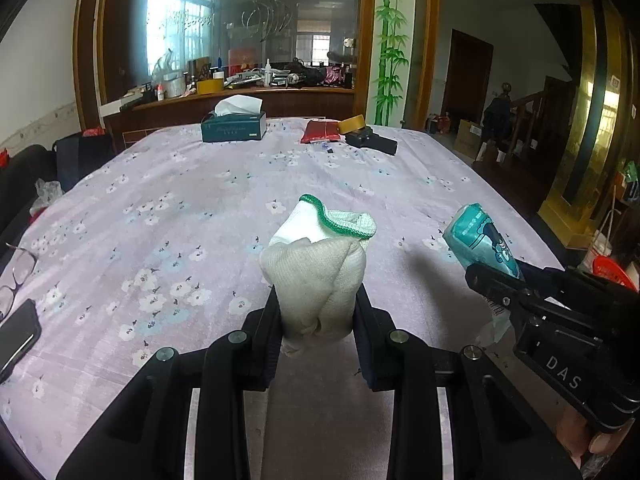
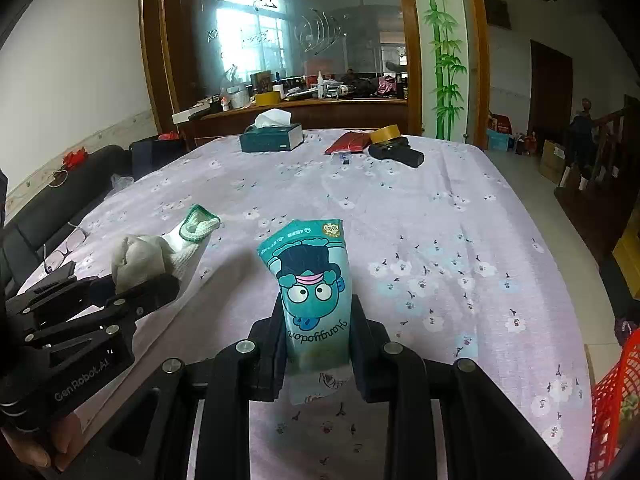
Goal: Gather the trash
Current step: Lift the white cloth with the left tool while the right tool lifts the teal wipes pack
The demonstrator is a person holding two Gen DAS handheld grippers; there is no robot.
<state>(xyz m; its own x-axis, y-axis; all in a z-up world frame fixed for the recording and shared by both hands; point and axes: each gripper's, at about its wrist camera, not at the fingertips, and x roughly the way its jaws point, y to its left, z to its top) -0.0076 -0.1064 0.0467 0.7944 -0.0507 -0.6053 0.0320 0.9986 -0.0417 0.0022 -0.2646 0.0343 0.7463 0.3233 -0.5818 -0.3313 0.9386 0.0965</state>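
My left gripper (image 1: 317,312) is shut on a white work glove with a green cuff (image 1: 320,268) and holds it above the flowered tablecloth (image 1: 192,200). The glove also shows in the right wrist view (image 2: 160,252), with the left gripper (image 2: 132,292) at the left. My right gripper (image 2: 316,332) is shut on a teal cartoon tissue packet (image 2: 314,284), held upright over the cloth. That packet (image 1: 484,240) and the right gripper (image 1: 496,284) show at the right of the left wrist view.
At the table's far end stand a dark green tissue box (image 1: 234,124), a red packet (image 1: 322,131), a tape roll (image 1: 352,123) and a black box (image 1: 372,140). Glasses (image 1: 16,272) and a phone (image 1: 16,332) lie left. A red basket (image 2: 616,400) stands at the right.
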